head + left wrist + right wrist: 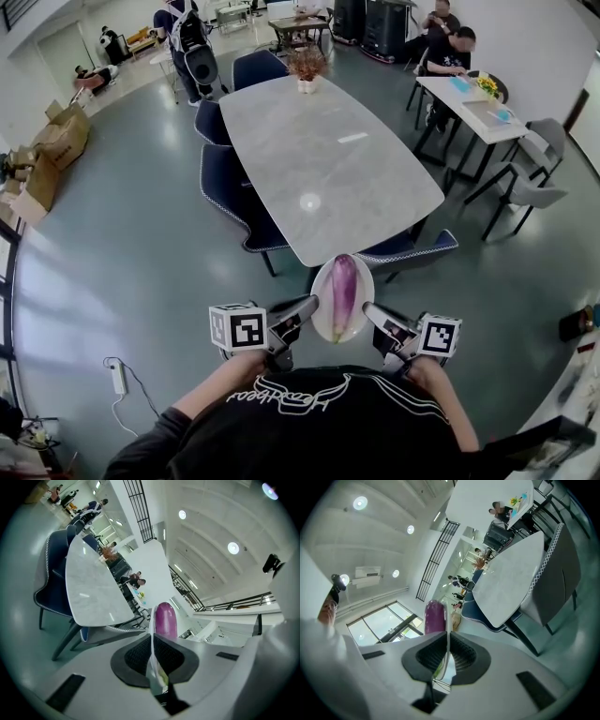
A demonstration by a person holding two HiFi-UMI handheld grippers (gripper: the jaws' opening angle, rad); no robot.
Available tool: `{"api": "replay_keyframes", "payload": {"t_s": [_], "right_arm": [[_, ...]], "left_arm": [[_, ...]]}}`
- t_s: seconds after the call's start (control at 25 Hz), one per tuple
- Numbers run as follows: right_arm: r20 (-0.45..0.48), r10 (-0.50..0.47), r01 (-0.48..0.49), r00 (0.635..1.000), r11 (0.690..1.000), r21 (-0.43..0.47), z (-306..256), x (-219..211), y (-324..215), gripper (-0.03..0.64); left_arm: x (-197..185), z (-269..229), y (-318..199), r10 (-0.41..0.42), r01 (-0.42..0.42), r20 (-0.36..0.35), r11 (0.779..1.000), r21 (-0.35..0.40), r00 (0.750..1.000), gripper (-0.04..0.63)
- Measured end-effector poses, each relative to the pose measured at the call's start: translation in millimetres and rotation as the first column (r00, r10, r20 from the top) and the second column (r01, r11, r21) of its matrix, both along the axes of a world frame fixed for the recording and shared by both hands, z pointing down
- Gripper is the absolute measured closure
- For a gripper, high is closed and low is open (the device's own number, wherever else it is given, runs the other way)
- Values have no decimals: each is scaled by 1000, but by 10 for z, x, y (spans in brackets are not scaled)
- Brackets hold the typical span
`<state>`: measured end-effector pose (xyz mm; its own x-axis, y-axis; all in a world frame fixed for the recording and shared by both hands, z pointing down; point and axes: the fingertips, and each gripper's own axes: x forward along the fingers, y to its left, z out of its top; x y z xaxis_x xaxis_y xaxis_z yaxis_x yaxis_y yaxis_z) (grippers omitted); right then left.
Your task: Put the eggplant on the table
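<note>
A purple eggplant (343, 291) lies lengthwise on a white plate (323, 281) that is held in the air just short of the near end of the grey marble table (328, 164). My left gripper (314, 302) is shut on the plate's left rim and my right gripper (366, 307) is shut on its right rim. In the left gripper view the plate's edge (152, 656) runs between the dark pads, with the eggplant (165, 619) beyond it. In the right gripper view the plate's rim (447, 653) is likewise pinched, with the eggplant (435, 616) above it.
Dark blue chairs (230, 192) stand along the table's left side and one (408, 248) at its near right corner. A potted plant (307, 67) sits at the table's far end. A second table (473, 103) with seated people is at the right. Cardboard boxes (56, 141) stand at the left.
</note>
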<state>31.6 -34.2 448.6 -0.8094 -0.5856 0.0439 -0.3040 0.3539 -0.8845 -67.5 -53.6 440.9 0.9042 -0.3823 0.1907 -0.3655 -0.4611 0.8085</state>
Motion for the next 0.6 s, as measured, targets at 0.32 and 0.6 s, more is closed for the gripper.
{"api": "replay_keyframes", "payload": {"t_s": [0.32,0.6], "right_arm": [[-18,-24,25,1000,1000,9,18,-119,-204,597],[-7,-29,29,1000,1000,-1,50,-185,-241,597]], "left_arm": [[-118,-16,-183,-18,18,-20,1000,14,1000,572],[-186,22,-222,-24,24,-10,1000,4,1000,572]]}}
